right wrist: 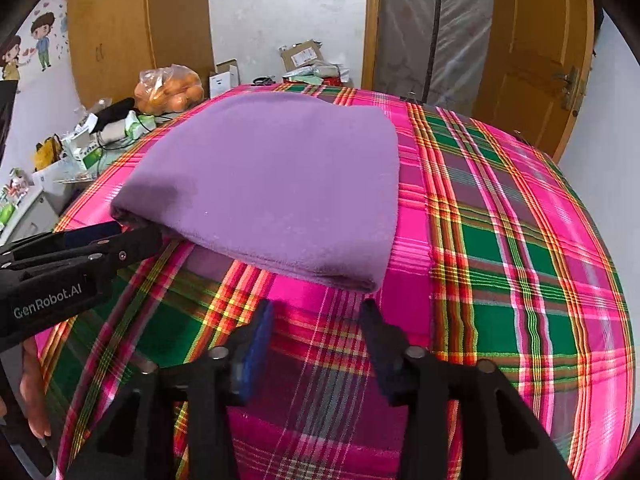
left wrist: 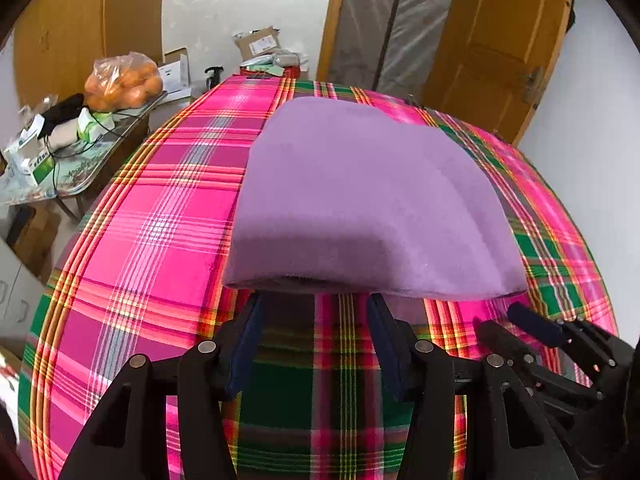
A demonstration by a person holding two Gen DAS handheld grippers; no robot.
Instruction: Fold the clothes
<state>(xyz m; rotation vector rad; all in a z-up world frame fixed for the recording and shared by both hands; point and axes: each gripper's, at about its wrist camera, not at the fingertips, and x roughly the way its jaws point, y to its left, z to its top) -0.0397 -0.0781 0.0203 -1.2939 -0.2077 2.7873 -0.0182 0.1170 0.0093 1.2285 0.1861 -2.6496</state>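
Note:
A folded purple cloth (left wrist: 360, 200) (right wrist: 272, 184) lies flat on a bed covered by a pink and green plaid spread (left wrist: 160, 240) (right wrist: 500, 240). My left gripper (left wrist: 316, 308) stands open at the cloth's near edge with nothing between its fingers. Seen from the right wrist, the left gripper (right wrist: 128, 232) reaches the cloth's near left corner; whether it touches the cloth I cannot tell. My right gripper (right wrist: 317, 307) is open just short of the cloth's near right corner, over bare spread. In the left wrist view the right gripper (left wrist: 516, 320) sits low on the right.
A cluttered side table left of the bed holds a bag of oranges (left wrist: 122, 82) (right wrist: 170, 90) and small boxes. A cardboard box (left wrist: 258, 42) sits past the bed's far end. A wooden door (left wrist: 500, 40) stands open at the right. A hand (right wrist: 34, 400) shows low left.

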